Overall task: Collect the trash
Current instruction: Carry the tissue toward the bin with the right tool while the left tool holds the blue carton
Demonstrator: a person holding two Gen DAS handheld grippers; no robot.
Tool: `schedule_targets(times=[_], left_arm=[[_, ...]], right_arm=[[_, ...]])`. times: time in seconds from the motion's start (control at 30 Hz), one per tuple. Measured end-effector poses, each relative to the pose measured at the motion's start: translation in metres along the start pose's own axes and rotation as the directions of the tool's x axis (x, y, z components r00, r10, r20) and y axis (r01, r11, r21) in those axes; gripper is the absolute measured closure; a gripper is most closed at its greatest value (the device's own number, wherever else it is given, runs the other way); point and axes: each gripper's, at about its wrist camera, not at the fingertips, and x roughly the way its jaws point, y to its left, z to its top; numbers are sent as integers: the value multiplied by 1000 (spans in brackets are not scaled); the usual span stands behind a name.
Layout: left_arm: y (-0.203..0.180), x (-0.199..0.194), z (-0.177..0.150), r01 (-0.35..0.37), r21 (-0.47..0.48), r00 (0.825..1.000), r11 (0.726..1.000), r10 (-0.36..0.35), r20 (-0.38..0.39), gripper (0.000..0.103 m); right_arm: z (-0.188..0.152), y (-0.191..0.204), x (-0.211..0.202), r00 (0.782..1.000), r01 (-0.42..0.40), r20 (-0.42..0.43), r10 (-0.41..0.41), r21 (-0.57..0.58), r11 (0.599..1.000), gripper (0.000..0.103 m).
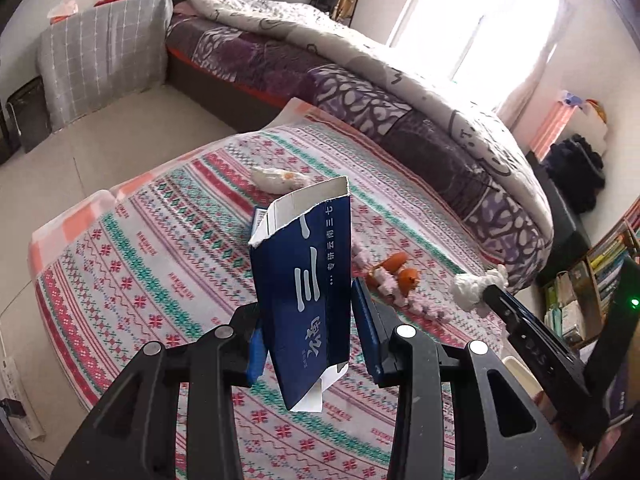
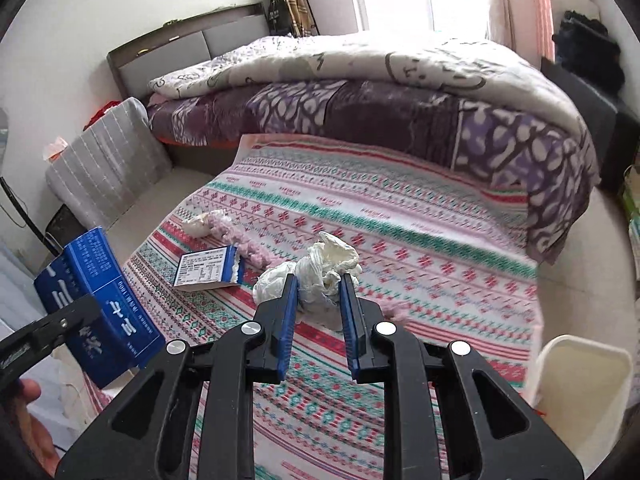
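Trash is being held up over the patterned cloth [image 1: 160,264]. From the left wrist, the left gripper [image 1: 306,320] is squeezing a torn blue box [image 1: 304,280], hiding some cloth; a toy [image 1: 394,274] is lying behind.

From the right wrist, the right gripper [image 2: 318,296] is pinching crumpled tissue [image 2: 316,268] tight above the cloth. A white bin [image 2: 580,384] is standing at the cloth's right edge.

Bedroom, daylight. Window [image 1: 484,20] behind the bed, strongly overexposed; pale curtain [image 1: 528,84] at its side. Bed [image 2: 360,108] with grey padded headboard [image 2: 192,52], purple patterned sheet, white printed quilt [image 1: 360,60] heaped on top. Walls [image 2: 80,20] white. Floor [image 1: 132,128] pale tile. Grey checked cover [image 1: 104,56] over furniture left of the bed. Bookshelf [image 1: 600,272] at right edge. Patterned cloth [image 2: 400,216] over the near surface.
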Motion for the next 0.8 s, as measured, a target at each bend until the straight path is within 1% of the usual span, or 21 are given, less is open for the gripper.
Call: schedule_targets(times=[0.17, 0.3, 0.63, 0.8], left_arm=[[-18, 2, -3, 26, 23, 1000, 999, -26, -1, 65], [-37, 4, -7, 47, 50, 999, 998, -46, -3, 65], [-90, 17, -25, 97, 134, 995, 986, -93, -29, 65], [-119, 27, -38, 130, 176, 991, 976, -122, -56, 65]], right_arm=[[-1, -18, -21, 999, 43, 18, -42, -23, 999, 83], [-3, -41, -35, 996, 89, 26, -89, -21, 996, 83], [-6, -112, -67, 980, 196, 21, -197, 54, 979, 82], [-11, -150, -80, 967, 256, -15, -255, 92, 962, 82]])
